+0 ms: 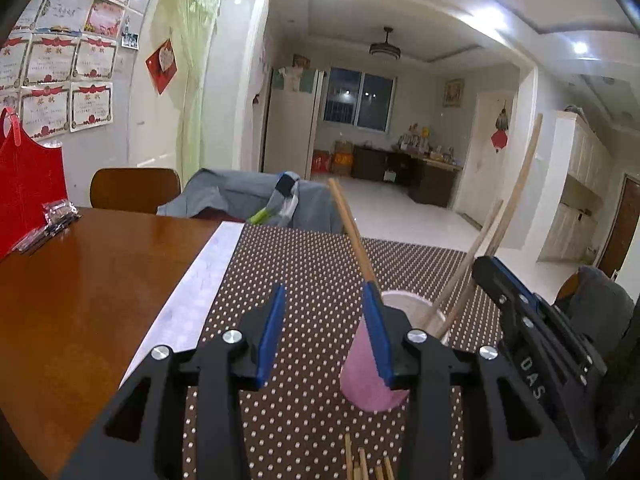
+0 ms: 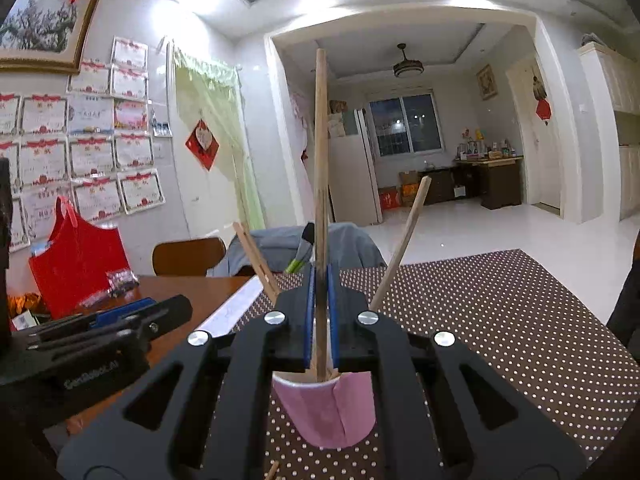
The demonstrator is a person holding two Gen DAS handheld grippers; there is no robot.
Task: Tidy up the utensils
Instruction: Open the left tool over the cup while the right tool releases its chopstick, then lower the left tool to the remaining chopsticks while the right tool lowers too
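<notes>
A pink paper cup (image 1: 370, 376) stands on the dotted brown mat (image 1: 304, 408) and holds several wooden chopsticks (image 1: 466, 280). My left gripper (image 1: 326, 300) is open and empty, just left of the cup, its right finger against the cup's side. My right gripper (image 2: 320, 280) is shut on one upright chopstick (image 2: 320, 152) whose lower end is inside the cup (image 2: 328, 412). It shows in the left wrist view (image 1: 520, 312) at the cup's right. More loose chopsticks (image 1: 366, 464) lie on the mat in front of the cup.
The wooden table (image 1: 80, 288) extends left of the mat, with a white paper strip (image 1: 192, 288) along the mat's edge. A red bag (image 1: 28, 184) and small packets (image 1: 60, 212) sit at the far left. Chairs draped with grey cloth (image 1: 240, 196) stand behind the table.
</notes>
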